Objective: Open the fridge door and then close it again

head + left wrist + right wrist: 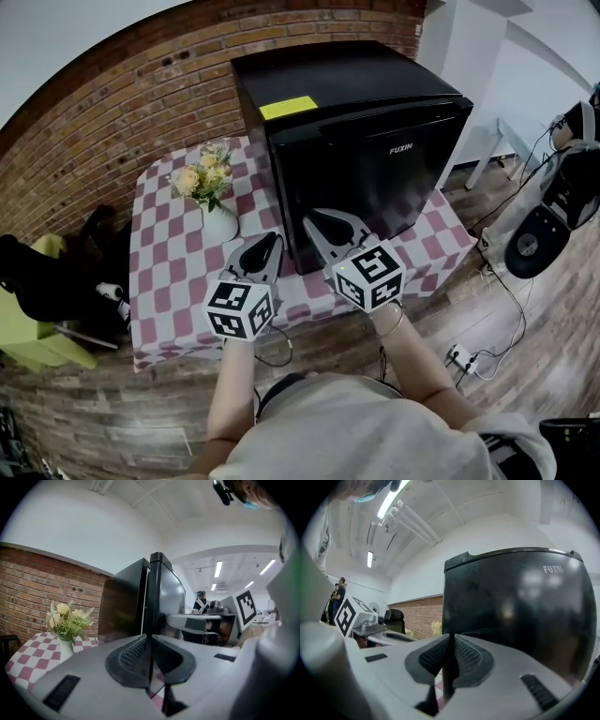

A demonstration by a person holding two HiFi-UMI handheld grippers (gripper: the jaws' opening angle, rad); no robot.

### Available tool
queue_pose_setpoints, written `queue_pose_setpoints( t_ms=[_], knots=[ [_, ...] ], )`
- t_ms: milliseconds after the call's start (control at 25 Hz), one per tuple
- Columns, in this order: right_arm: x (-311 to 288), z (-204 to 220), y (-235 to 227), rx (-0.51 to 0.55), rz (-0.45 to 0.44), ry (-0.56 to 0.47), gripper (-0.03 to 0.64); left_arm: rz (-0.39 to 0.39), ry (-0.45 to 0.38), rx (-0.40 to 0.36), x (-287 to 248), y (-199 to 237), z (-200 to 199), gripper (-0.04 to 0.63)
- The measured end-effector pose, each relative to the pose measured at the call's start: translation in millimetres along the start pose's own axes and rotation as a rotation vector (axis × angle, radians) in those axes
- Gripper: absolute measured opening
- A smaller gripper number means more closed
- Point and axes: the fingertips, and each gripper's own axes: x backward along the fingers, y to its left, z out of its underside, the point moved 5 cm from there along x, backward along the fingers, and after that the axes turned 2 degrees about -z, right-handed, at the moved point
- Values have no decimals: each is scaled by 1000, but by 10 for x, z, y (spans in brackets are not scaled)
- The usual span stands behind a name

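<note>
The black mini fridge (375,141) stands on a table with a pink and white checked cloth (169,272), and its door looks closed. My left gripper (272,240) is shut and empty, just in front of the fridge's front left corner. My right gripper (314,221) is also shut and empty, its tips close to the door's left edge. In the left gripper view the shut left gripper (149,639) points at the fridge (159,597) edge-on. The right gripper view shows the shut right gripper (451,639) facing the glossy door (511,606).
A white vase of flowers (208,183) stands on the table left of the fridge, against a brick wall (112,94). A yellow sticker (288,107) lies on the fridge top. Black bags on a green seat (37,281) sit at the left; cables and a power strip (459,356) lie on the floor at the right.
</note>
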Motion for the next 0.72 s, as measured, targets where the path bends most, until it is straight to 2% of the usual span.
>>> queue_pose_setpoints(
  t_ms=[240, 600, 720],
  knots=[
    [-110, 13, -59, -9, 32, 4, 53, 8, -2, -2, -20, 99, 4, 19],
    [-112, 23, -77, -2, 92, 6, 35, 58, -5, -2, -40, 135, 13, 20],
    [-26, 15, -87, -15, 138, -5, 1, 75, -16, -12, -21, 113, -2, 18]
  ],
)
